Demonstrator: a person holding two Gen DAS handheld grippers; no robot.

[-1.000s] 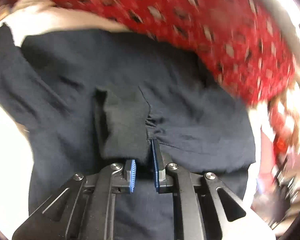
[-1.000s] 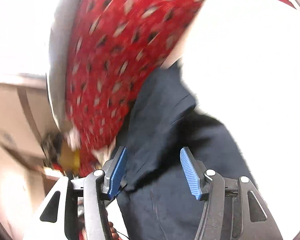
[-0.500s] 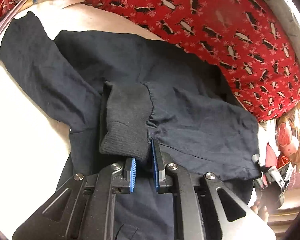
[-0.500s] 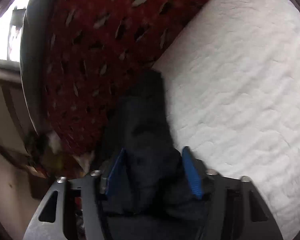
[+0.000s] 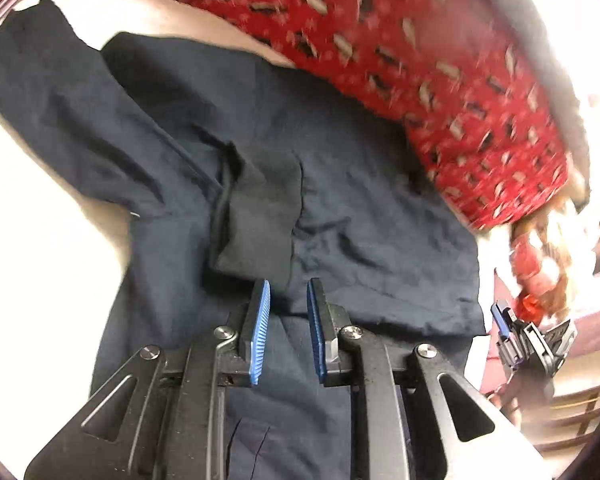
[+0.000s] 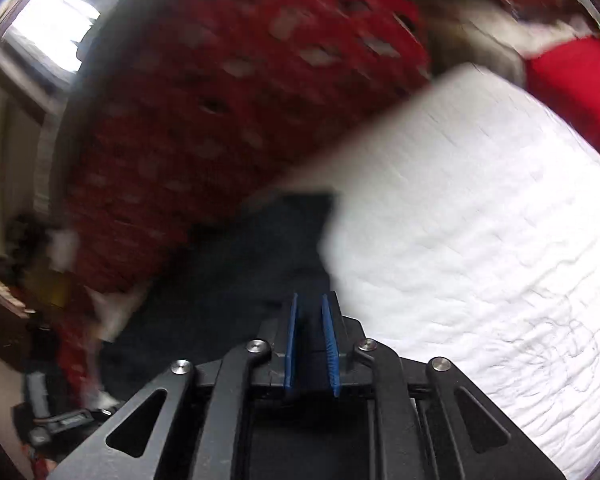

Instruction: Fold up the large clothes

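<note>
Change, left hand-held gripper [image 5: 287, 300]: half a second ago pinching the ribbed cuff [image 5: 260, 220]; now parted, cuff released onto the dark garment [image 5: 360, 220].
Change, right hand-held gripper [image 6: 310, 320]: narrowed, apparently pinching garment fabric; blurred.
Location: garment spread on the bed [image 6: 480, 220], beside red patterned cloth [image 5: 420, 60].
Meaning: sleeve fold likely laid.
Writing: none legible.

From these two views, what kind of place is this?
Probably a bedroom at home. A dark garment lies spread on a white quilted bedspread, a red patterned blanket lies beside it, and a bright window is in the background.
</note>
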